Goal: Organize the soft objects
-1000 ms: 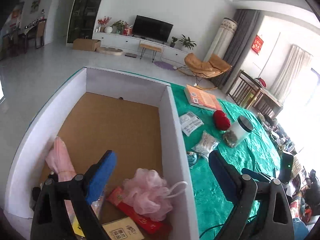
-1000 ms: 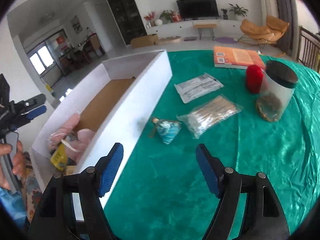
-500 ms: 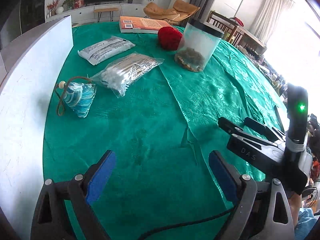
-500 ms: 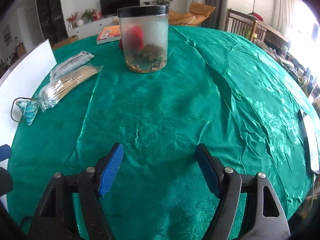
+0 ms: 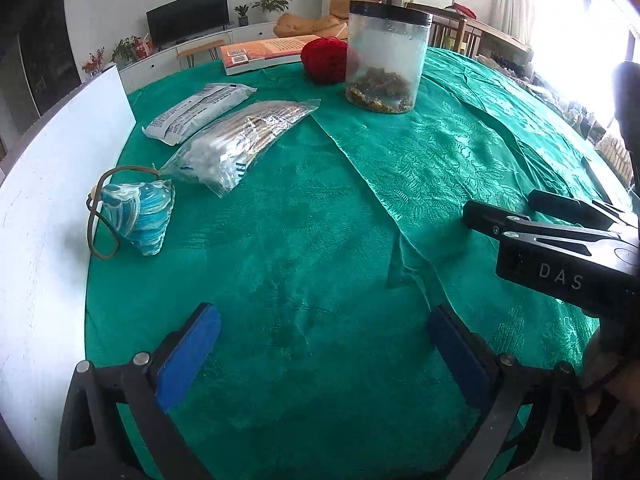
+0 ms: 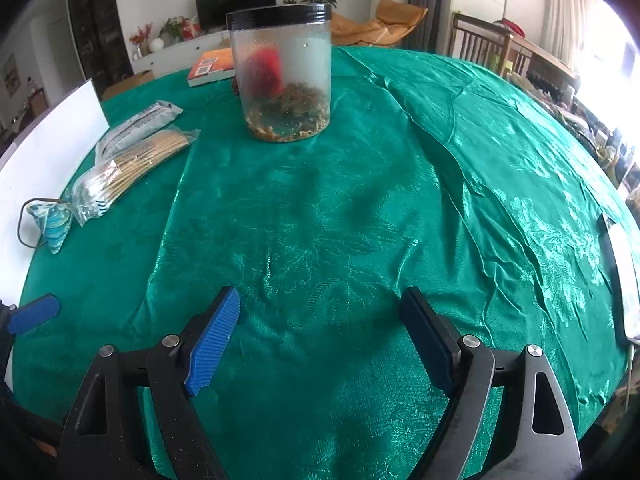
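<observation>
A blue patterned soft pouch (image 5: pixel 132 216) with a brown cord lies on the green tablecloth (image 5: pixel 320 240), close to the white box wall (image 5: pixel 52 200). A red yarn ball (image 5: pixel 324 60) sits far back beside the clear jar (image 5: pixel 386 60). My left gripper (image 5: pixel 324 320) hovers over bare cloth, its jaws opening with nothing between them. My right gripper (image 6: pixel 320 300) is also over bare cloth, jaws opening and empty. From the right wrist view the pouch (image 6: pixel 54 220) is far left, and the red ball (image 6: pixel 264 68) shows through the jar (image 6: pixel 284 76).
A bag of cotton swabs (image 5: pixel 240 140) and a white packet (image 5: pixel 200 110) lie behind the pouch. An orange book (image 5: pixel 264 52) is at the back. The right gripper's body (image 5: pixel 560 248) juts in from the right. A flat device (image 6: pixel 622 276) lies at the table's right edge.
The left gripper swung from over the box's inside to low over the green cloth. The right gripper turned from the box and pouch toward the jar. Both jaws stand slightly wider.
</observation>
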Demonstrator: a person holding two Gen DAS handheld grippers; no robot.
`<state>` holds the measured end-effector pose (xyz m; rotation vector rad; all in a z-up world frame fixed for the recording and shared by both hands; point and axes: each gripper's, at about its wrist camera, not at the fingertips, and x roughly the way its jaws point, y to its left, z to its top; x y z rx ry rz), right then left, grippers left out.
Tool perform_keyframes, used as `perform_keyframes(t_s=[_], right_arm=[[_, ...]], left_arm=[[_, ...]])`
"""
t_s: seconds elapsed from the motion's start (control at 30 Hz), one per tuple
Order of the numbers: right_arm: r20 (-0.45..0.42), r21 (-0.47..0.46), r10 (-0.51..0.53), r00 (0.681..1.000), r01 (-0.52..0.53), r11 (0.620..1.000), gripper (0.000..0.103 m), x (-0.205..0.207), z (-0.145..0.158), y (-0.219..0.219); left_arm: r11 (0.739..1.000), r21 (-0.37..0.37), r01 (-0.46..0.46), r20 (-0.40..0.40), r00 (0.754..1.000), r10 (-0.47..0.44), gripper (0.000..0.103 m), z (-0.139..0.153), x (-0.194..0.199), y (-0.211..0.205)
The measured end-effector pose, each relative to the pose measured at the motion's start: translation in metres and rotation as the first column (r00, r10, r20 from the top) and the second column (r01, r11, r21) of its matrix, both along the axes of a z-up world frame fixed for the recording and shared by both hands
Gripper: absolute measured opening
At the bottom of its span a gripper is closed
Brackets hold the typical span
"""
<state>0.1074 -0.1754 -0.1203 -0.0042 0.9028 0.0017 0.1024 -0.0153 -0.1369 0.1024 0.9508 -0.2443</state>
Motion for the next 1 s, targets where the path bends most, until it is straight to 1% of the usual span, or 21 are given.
perform_keyframes(t_s=[1.0], right_arm=[[-0.001,0.000,0.000,1.000,0.000,1.000,0.087,-0.0001,0.0000,0.0012]], left_arm=[[1.000,0.005,-0.009,0.009,1.000,0.009,0.103,-0.0004,-0.0008,-0.0008]])
